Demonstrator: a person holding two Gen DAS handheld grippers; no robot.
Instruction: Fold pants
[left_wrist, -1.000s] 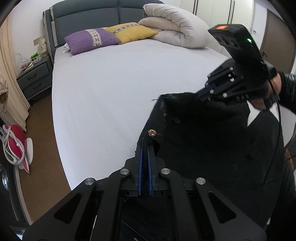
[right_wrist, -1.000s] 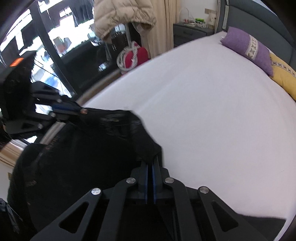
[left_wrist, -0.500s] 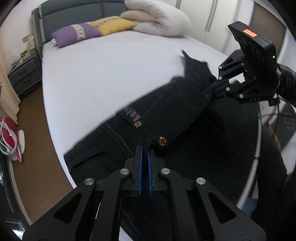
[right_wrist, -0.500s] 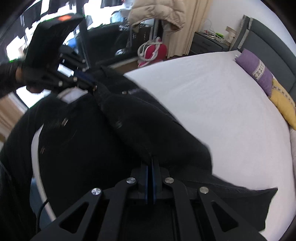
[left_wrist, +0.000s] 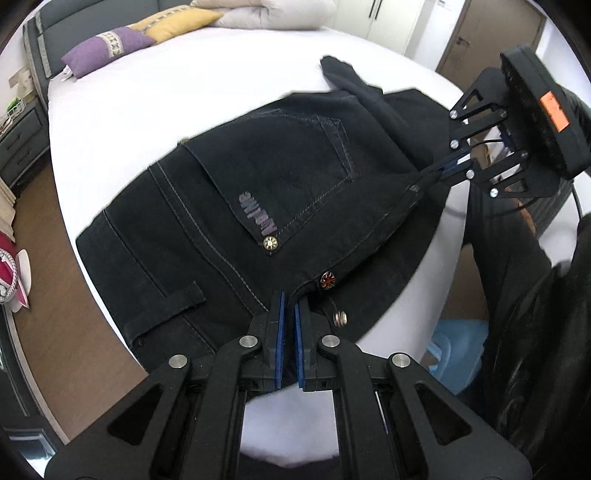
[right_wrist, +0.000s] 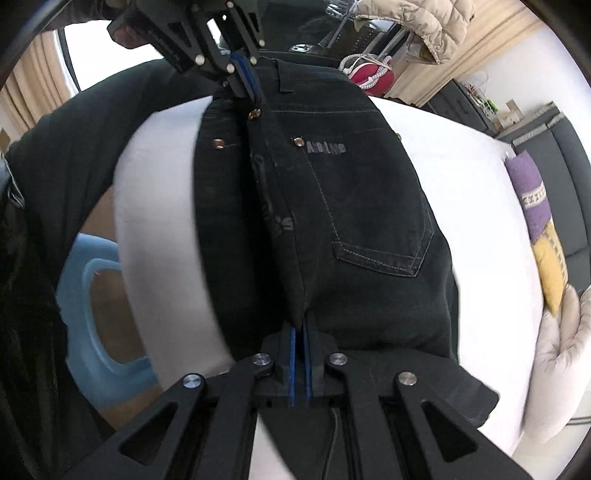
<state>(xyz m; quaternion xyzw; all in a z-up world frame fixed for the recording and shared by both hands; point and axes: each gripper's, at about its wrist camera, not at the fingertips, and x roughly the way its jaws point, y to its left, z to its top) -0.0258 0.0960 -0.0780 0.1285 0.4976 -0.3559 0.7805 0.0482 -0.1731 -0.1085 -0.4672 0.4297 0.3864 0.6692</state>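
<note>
Black jeans (left_wrist: 277, 184) lie spread across the corner of the white bed (left_wrist: 166, 92), back pocket and a grey logo facing up. My left gripper (left_wrist: 288, 299) is shut on the waistband edge, beside a copper button. My right gripper (left_wrist: 443, 168) is shut on the far end of the same folded edge, at the right of the left wrist view. In the right wrist view the jeans (right_wrist: 351, 203) run from my right gripper (right_wrist: 299, 325) at the bottom up to my left gripper (right_wrist: 247, 88). A raised fold stretches between the two grips.
Purple pillow (left_wrist: 107, 48), yellow pillow (left_wrist: 177, 20) and a rolled duvet (left_wrist: 266, 13) sit at the headboard end. A dark nightstand (left_wrist: 18, 147) and red bag (left_wrist: 11, 266) stand left of the bed. A blue stool (right_wrist: 92, 314) is on the floor by the corner, near the person's dark clothing (left_wrist: 535, 332).
Both grippers have swept sideways with the jeans. The hanging bundle now lies flat on the bed corner with the back pocket up, both grips kept.
</note>
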